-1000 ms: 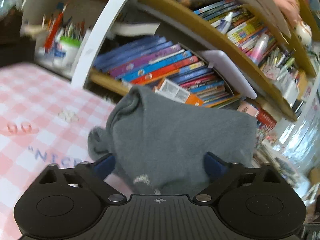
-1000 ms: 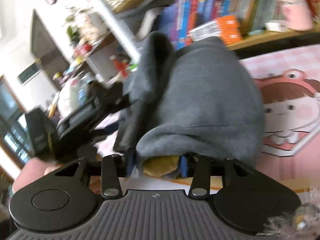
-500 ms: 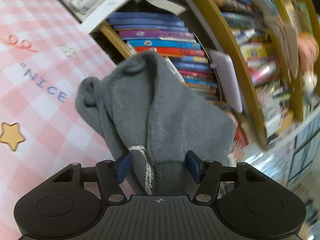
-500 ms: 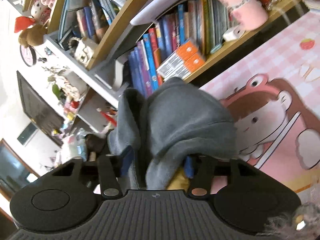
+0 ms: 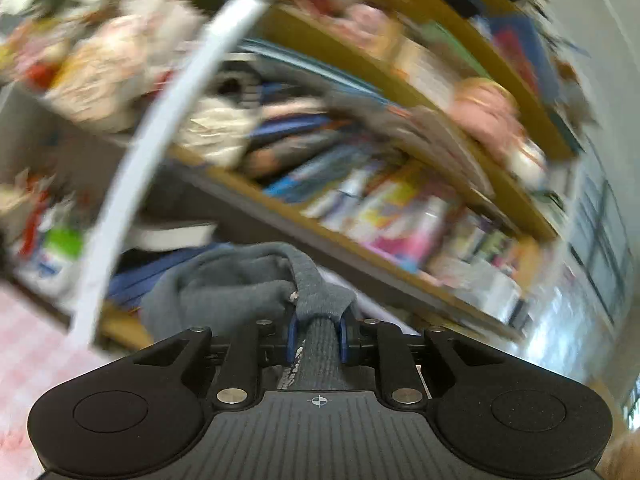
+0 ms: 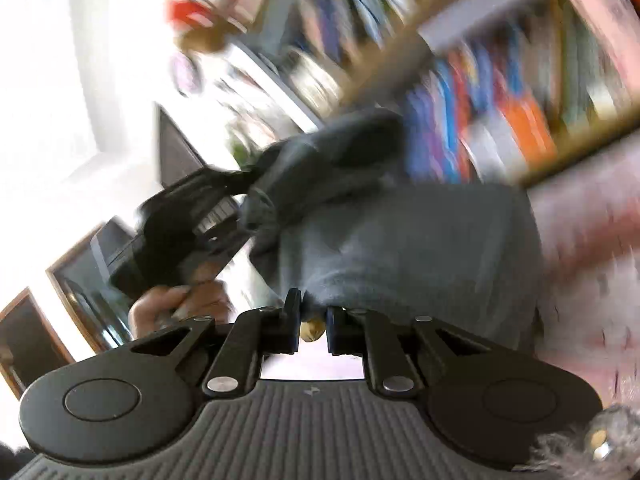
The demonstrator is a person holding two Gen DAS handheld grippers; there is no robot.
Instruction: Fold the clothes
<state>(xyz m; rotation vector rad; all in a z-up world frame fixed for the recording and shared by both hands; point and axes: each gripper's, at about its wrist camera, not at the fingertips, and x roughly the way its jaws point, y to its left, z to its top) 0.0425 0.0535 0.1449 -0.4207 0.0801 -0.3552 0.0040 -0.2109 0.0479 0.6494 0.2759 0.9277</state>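
Grippers, left point(image 5: 316, 334) and right point(image 6: 310, 330), fingers clamped on bunched grey fleece garment point(image 6: 400, 240), hold it aloft, fold unfinished.

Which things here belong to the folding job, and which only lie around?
Belonging to the job:
- grey garment, lifted off the table
- left gripper, shut on its ribbed edge
- right gripper, shut on another edge

Just lying about:
- bookshelf with blurred books
- pink checked tablecloth
- plush toy on the upper shelf
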